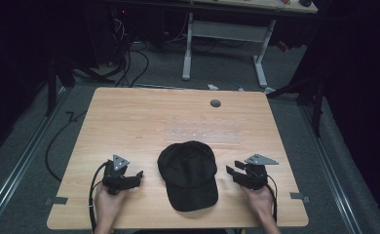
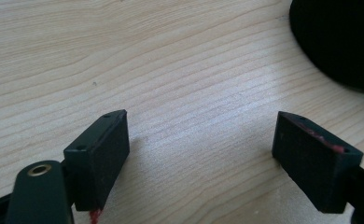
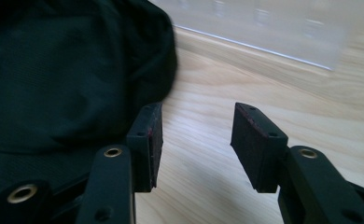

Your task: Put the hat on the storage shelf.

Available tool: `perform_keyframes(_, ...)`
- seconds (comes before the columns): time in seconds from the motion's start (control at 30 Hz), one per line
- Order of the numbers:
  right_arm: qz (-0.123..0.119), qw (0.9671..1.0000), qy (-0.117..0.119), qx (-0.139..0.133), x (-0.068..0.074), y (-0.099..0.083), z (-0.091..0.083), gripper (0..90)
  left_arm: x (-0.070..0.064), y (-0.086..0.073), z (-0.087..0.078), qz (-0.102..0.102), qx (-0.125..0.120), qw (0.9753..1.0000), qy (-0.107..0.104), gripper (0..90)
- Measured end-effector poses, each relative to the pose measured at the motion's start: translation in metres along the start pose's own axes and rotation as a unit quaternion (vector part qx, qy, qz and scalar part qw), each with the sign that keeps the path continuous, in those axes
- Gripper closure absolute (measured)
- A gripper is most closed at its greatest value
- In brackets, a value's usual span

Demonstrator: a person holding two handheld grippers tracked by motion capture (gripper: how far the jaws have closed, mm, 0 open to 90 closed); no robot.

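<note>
Flanking black cap (image 1: 188,173): left gripper (image 1: 138,176), right gripper (image 1: 231,171), both agape.

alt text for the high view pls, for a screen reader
A black cap lies brim-toward-camera on a wooden table, between the left tongs and right tongs, each held in a hand, both open and apart from it.

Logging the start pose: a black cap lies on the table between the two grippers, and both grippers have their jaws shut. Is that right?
Not quite. The black cap does lie on the table between the left gripper and the right gripper, but both are open: each gripper view shows bare wood between its jaws.
</note>
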State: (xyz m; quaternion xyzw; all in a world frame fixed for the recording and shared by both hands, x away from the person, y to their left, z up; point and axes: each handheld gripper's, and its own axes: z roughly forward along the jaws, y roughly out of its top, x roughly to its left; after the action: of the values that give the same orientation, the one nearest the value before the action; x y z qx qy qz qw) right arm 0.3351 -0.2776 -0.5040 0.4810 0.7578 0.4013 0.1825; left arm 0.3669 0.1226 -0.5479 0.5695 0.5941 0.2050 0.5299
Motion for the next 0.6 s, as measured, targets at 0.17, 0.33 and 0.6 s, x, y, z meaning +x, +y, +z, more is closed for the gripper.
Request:
perform_keyframes(0.17, 0.006, 0.9995, 0.030, -0.009, 0.009, 0.013, 0.004, 53.4, 0.000, 0.000, 0.000, 0.000, 0.000, 1.0000, 0.000, 19.3)
perform_keyframes(0.33, 0.004, 0.9987, 0.051, -0.006, 0.015, 0.022, 0.013, 53.4, 0.000, 0.000, 0.000, 0.000, 0.000, 1.0000, 0.000, 19.3)
perform_keyframes(0.6, 0.027, 0.9968, 0.075, 0.001, 0.019, 0.031, 0.029, 55.5, 0.000, 0.000, 0.000, 0.000, 0.000, 1.0000, 0.000, 19.3)
